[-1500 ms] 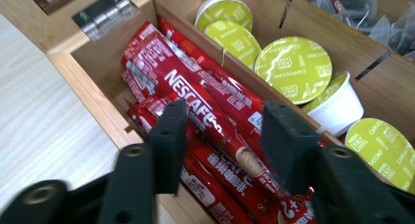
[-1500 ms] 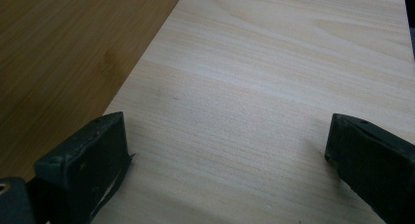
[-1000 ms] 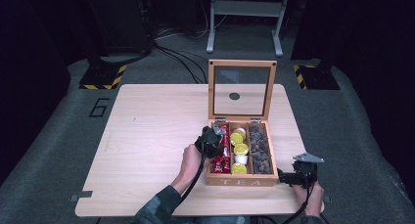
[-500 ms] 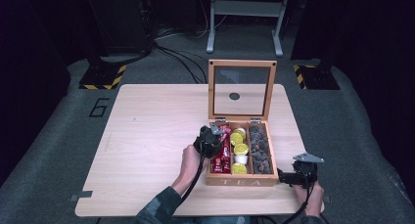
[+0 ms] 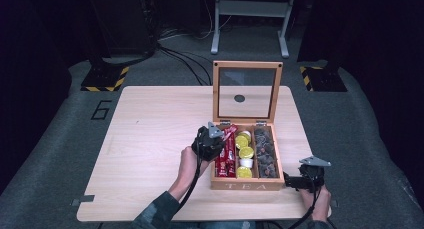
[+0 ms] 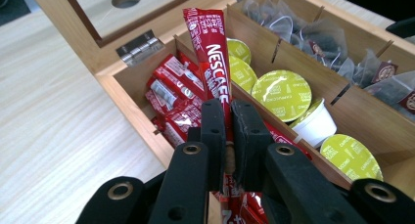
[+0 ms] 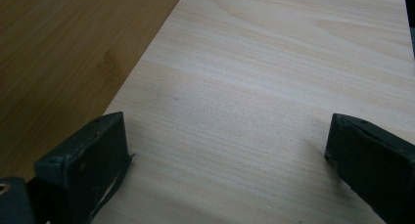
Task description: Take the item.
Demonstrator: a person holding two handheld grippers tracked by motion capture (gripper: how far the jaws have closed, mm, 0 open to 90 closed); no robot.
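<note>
Wooden tabletop (image 5: 150, 139) carries an open tea box (image 5: 245, 181). Left tool (image 6: 226, 131) pinches a red coffee stick (image 6: 211, 62) above the box's left compartment. Right tool (image 7: 227, 150), jaws spread, rests beside the box.

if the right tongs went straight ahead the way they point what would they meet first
Probably nothing soon: the open right tongs look along bare table, with the tea box wall running alongside. Depth beyond is unclear.

- A lab or studio – dark, with grey padded floor (image 5: 60, 139).
- Hazard-striped stand bases (image 5: 104, 79) and cables (image 5: 185, 61) beyond the tabletop's (image 5: 150, 124) far edge.
</note>
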